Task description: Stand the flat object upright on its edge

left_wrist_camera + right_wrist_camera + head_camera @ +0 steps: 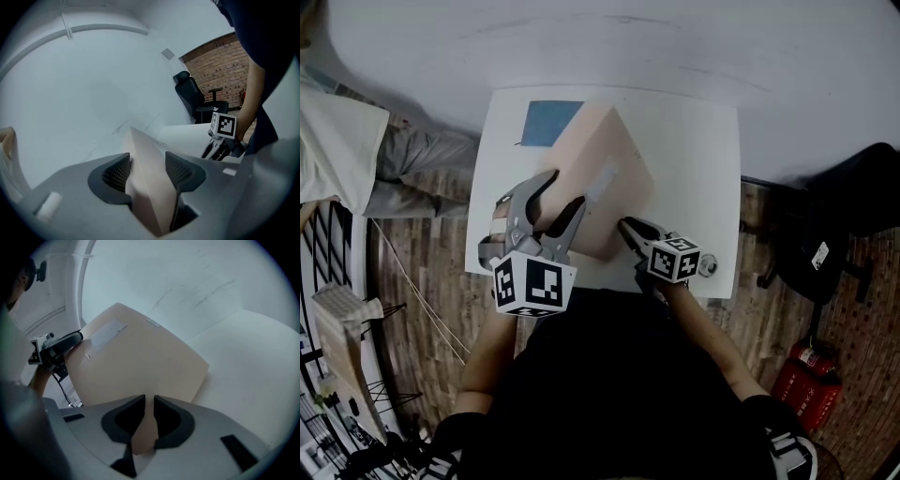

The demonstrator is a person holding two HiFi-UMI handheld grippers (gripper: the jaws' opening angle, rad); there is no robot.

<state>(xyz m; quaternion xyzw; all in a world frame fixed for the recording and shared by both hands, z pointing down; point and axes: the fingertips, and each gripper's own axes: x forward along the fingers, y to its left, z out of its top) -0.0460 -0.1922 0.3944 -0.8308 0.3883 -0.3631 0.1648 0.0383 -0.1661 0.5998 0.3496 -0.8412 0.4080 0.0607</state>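
Note:
The flat object is a beige cardboard box point(605, 155) with a white label, on the white table point(698, 141). It sits tilted, not flat on the top. My left gripper point(569, 187) straddles its near left edge. In the left gripper view point(147, 166) both pads press on the box's edge point(152, 197). My right gripper point(625, 225) is at the near right corner. In the right gripper view point(149, 404) its jaws are nearly together, with a thin corner of the box point(140, 357) pinched between them. Each gripper shows in the other's view: the right gripper point(216, 146) and the left gripper point(61, 345).
A blue sheet point(551, 122) lies at the table's far left, partly under the box. A small round thing point(709, 266) sits near the front right corner. A seated person point(356, 150) is to the left. A black office chair point(839, 225) and a red extinguisher point(806, 384) stand to the right.

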